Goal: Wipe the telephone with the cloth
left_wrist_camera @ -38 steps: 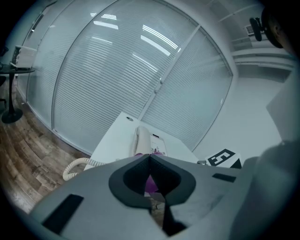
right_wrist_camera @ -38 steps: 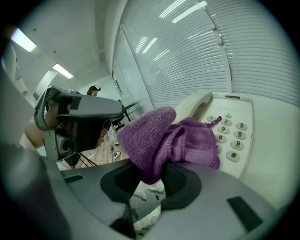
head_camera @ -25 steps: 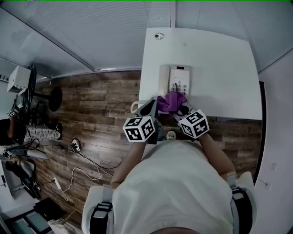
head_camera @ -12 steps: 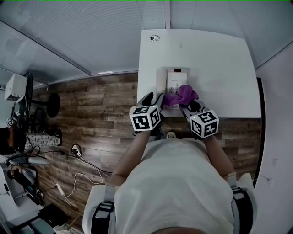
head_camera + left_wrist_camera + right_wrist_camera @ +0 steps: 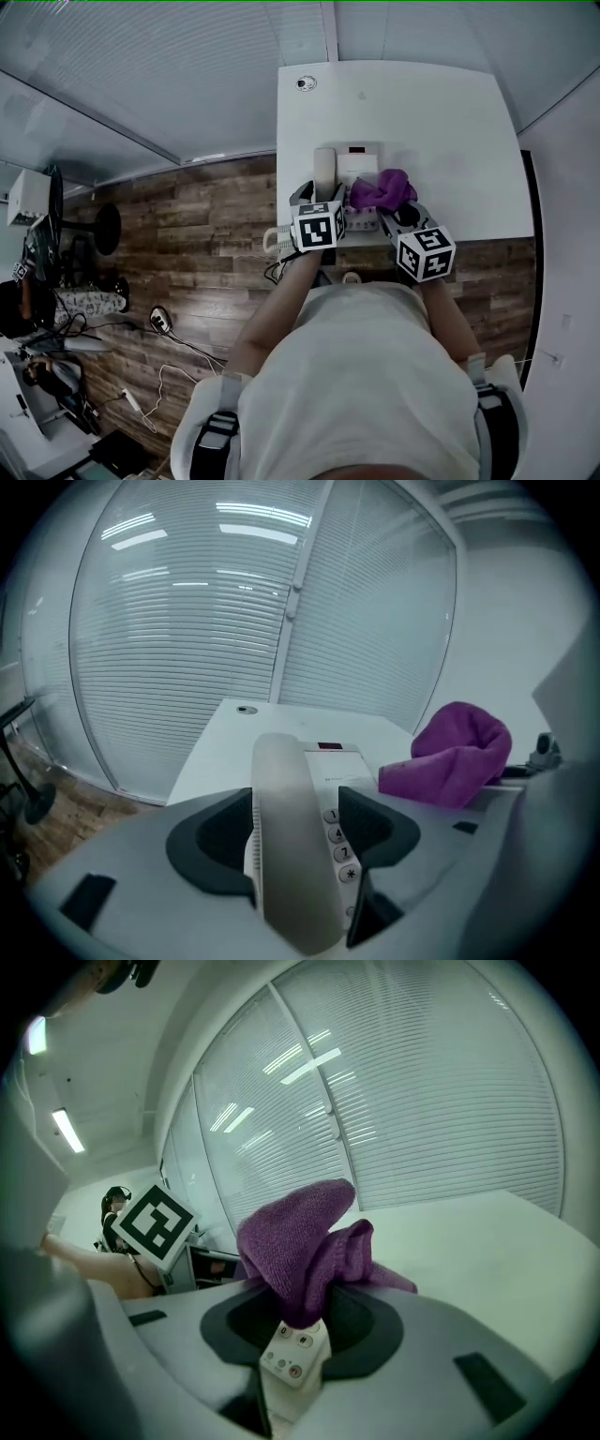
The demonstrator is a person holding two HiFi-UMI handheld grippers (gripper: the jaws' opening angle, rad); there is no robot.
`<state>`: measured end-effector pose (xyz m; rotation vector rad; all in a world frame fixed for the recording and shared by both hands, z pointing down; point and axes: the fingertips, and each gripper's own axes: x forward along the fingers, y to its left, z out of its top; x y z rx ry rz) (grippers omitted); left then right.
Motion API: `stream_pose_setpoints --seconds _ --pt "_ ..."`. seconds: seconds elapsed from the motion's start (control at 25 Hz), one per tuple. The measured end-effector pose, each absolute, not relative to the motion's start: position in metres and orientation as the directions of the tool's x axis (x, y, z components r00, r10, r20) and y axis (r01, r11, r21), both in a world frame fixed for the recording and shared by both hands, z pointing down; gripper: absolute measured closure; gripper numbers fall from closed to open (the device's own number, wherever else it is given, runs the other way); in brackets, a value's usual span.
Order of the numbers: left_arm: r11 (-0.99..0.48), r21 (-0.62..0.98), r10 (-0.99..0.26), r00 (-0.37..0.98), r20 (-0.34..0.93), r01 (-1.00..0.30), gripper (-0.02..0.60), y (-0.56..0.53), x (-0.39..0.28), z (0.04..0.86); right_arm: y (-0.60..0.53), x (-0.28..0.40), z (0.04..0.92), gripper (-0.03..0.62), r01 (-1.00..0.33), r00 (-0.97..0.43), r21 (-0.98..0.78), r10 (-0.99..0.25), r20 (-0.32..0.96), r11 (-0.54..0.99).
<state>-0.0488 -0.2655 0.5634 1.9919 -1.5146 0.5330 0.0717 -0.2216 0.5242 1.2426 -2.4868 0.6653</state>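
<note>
A white desk telephone (image 5: 358,161) sits on the white table (image 5: 450,122), with its handset (image 5: 323,172) in the cradle on its left side. My left gripper (image 5: 322,194) straddles the handset (image 5: 289,841). Its jaws are opening, and the number keys show in a gap beside the right pad. The left gripper (image 5: 298,832) is not pressing on the handset. My right gripper (image 5: 391,212) is shut on a bunched purple cloth (image 5: 382,190). In the right gripper view the cloth (image 5: 305,1246) rests over the phone's near right corner (image 5: 292,1358).
A small round cap (image 5: 301,82) is set into the table's far left corner. The coiled handset cord (image 5: 274,242) hangs off the near left edge of the table. Slatted blinds (image 5: 187,621) stand behind it. Cables lie on the wood floor (image 5: 169,281) to the left.
Both grippers have moved forward over the telephone. The left one has come from the table's edge to straddle the handset. The cloth has shifted right across the keypad.
</note>
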Motion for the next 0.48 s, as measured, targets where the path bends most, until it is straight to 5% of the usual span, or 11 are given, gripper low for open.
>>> stream_pose_setpoints --seconds 0.48 --pt "-0.179 0.056 -0.73 0.17 0.662 -0.982 0.325 -0.288 -0.053 0.577 -0.239 0.073 0.521 0.476 -0.836 -0.548 -0.272 -0.713 0.437 0.476"
